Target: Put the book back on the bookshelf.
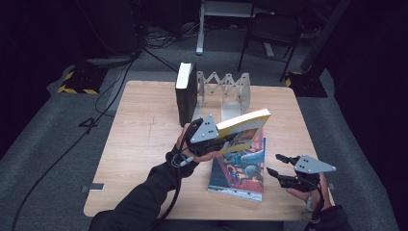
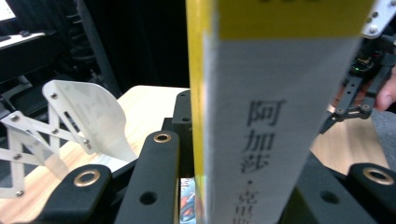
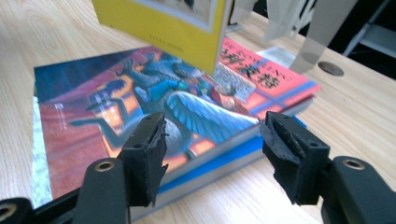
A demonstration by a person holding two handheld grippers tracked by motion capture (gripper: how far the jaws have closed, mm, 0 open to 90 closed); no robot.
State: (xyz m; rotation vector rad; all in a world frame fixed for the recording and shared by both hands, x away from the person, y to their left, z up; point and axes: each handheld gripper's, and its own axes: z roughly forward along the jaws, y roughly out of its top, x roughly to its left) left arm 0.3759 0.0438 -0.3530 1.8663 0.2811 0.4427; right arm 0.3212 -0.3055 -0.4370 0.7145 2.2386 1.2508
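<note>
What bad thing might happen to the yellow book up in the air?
The left hand-held gripper grips the yellow paperback book near one end, so the long free end might sag or slip out and drop onto the colourful illustrated book lying flat beneath it. Swinging it toward the white accordion book rack might also knock over the black upright book.

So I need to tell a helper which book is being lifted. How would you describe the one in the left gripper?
Start at the wooden table and find the metal book rack at its far edge. In front of it, the left gripper holds a yellow book in the air. Unlike the black book standing by the rack and the colourful book lying flat, it is yellow and off the table.
</note>
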